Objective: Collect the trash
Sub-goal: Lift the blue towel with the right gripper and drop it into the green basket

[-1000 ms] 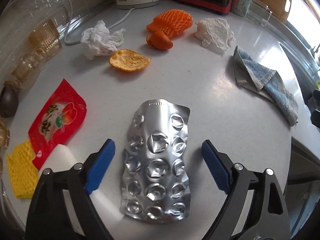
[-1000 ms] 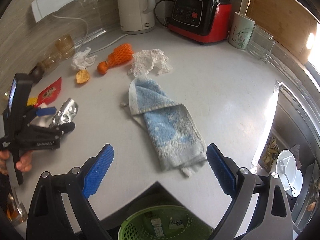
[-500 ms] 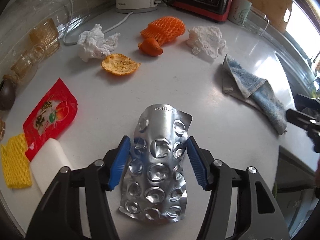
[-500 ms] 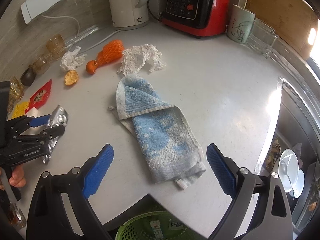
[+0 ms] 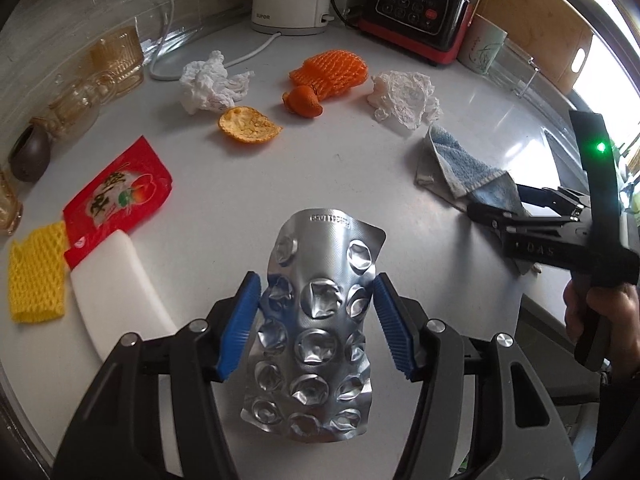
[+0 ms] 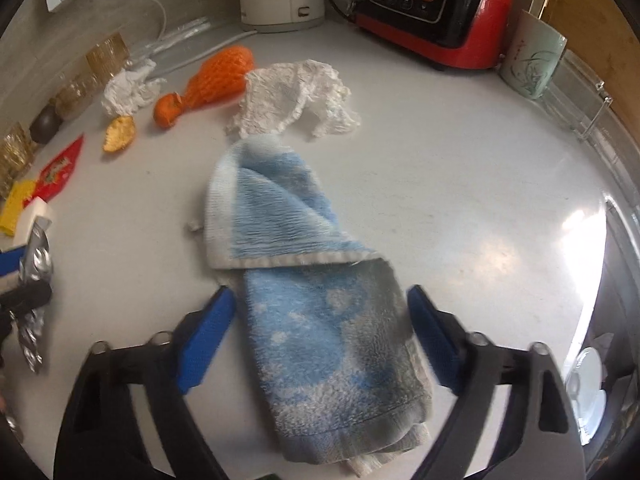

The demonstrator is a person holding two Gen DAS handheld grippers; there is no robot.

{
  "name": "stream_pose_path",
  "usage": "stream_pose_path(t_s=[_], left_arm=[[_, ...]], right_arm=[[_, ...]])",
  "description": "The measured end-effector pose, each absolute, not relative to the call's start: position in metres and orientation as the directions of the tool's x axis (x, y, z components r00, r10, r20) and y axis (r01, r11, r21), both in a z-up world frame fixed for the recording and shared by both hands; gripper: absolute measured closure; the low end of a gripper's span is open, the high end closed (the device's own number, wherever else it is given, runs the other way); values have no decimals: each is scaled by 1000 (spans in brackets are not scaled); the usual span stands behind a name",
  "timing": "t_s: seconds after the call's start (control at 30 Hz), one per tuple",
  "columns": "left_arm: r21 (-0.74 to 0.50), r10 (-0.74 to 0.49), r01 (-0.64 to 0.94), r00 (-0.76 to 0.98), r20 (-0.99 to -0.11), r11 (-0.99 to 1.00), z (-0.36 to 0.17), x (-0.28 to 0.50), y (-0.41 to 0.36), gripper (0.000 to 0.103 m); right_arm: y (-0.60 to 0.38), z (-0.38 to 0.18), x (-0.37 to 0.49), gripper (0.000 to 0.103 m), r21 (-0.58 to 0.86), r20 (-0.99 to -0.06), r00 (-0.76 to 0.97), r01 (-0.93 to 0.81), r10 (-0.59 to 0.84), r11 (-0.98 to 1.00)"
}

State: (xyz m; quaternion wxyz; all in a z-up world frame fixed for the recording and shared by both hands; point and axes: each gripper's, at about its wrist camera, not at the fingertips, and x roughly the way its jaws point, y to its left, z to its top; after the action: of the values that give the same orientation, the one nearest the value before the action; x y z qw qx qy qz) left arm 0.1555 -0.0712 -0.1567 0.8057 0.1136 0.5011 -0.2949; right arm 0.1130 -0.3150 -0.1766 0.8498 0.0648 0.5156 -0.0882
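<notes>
The left gripper (image 5: 316, 322) is clenched on the blister pack (image 5: 316, 320), its 2 blue pads pressing the pack's long edges at about mid-length. The pack's long axis runs straight away from the camera, its stamped end pointing toward the back of the worktop (image 5: 340, 184) and its other end hanging near the front edge; it looks lifted clear of the surface, though the left wrist view alone does not settle that. In the right wrist view the same pack (image 6: 36, 260) shows edge-on at the far left, pinched in the dark fingers.

The right gripper (image 6: 320, 336) is spread wide, its pads standing either side of the blue towel (image 6: 316, 288) without pressing it; whether they touch the cloth I cannot tell. The towel lies folded with its long axis running from the front edge toward the back.

The left wrist view shows the red wrapper (image 5: 118, 192), yellow foam net (image 5: 36, 272) and white block (image 5: 116, 296) near the left edge in full, plus the orange peel (image 5: 248, 125), orange foam net (image 5: 332, 72), and 2 crumpled tissues (image 5: 210, 86) (image 5: 404, 98) toward the back. The right wrist view adds a mug (image 6: 532, 60) at the back right corner beside the red blender base (image 6: 436, 12).
</notes>
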Motion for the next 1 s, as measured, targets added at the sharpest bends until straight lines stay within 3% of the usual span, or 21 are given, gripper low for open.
stream_pose_path(t_s=[0.1, 0.17, 0.23, 0.6, 1.0], left_arm=[[-96, -347, 575, 345, -872, 813, -154, 151, -69, 46], [-121, -359, 560, 336, -871, 819, -154, 151, -66, 46], [-131, -362, 548, 336, -870, 826, -153, 149, -65, 46], [-126, -378, 547, 378, -845, 828, -128, 111, -63, 46], [-153, -389, 554, 337, -857, 818, -122, -17, -78, 46]], right_arm=[[-313, -173, 113, 52, 25, -888, 454, 215, -78, 976], [-313, -172, 113, 76, 36, -890, 451, 222, -70, 974], [-315, -170, 112, 80, 55, -892, 449, 238, -60, 970], [-312, -124, 63, 83, 127, -842, 539, 250, -29, 960], [-301, -100, -71, 83, 135, -852, 522, 163, 30, 977]])
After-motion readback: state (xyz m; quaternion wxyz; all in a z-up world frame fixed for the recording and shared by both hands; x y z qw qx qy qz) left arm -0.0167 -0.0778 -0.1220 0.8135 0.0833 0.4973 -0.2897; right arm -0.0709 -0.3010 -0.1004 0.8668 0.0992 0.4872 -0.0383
